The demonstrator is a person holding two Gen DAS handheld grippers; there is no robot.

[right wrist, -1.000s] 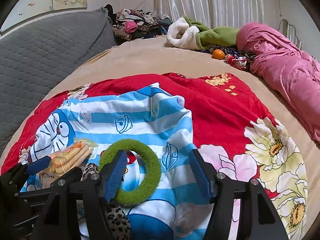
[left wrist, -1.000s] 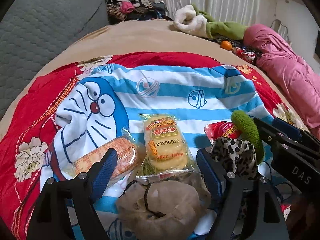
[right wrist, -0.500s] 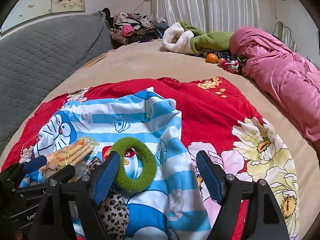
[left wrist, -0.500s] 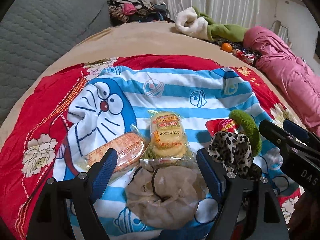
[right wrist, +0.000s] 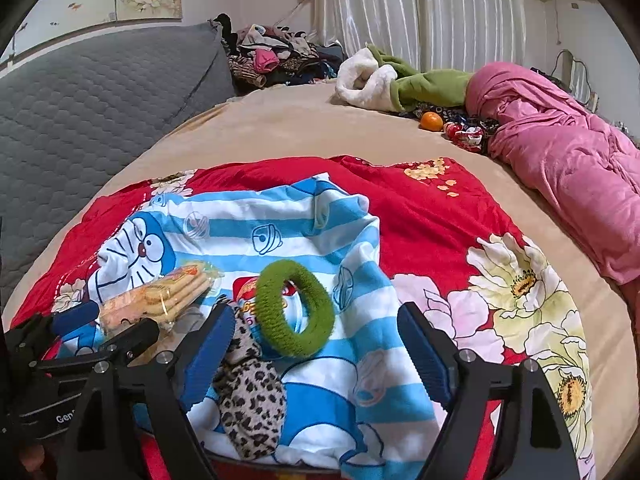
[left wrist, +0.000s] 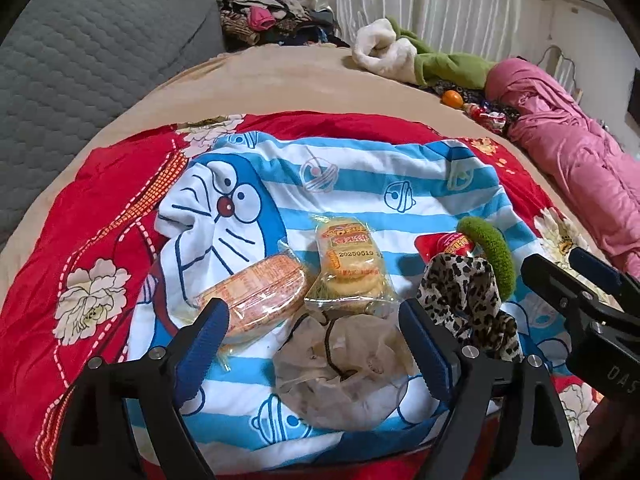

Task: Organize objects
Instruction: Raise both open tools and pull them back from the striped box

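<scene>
snack packets (left wrist: 348, 260): 3 | scrunchies (right wrist: 295, 308): 3 | orange (right wrist: 431, 121): 1 | blue striped cloth (left wrist: 360, 184): 1

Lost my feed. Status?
Both grippers, left and right, opening, empty. Green scrunchie lies on snack packet. Nothing blocking.

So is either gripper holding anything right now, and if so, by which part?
Nothing is held. The left gripper and the right gripper are both opening, with no pads pressing on anything; the green hair tie lies loose on the striped cloth.
</scene>
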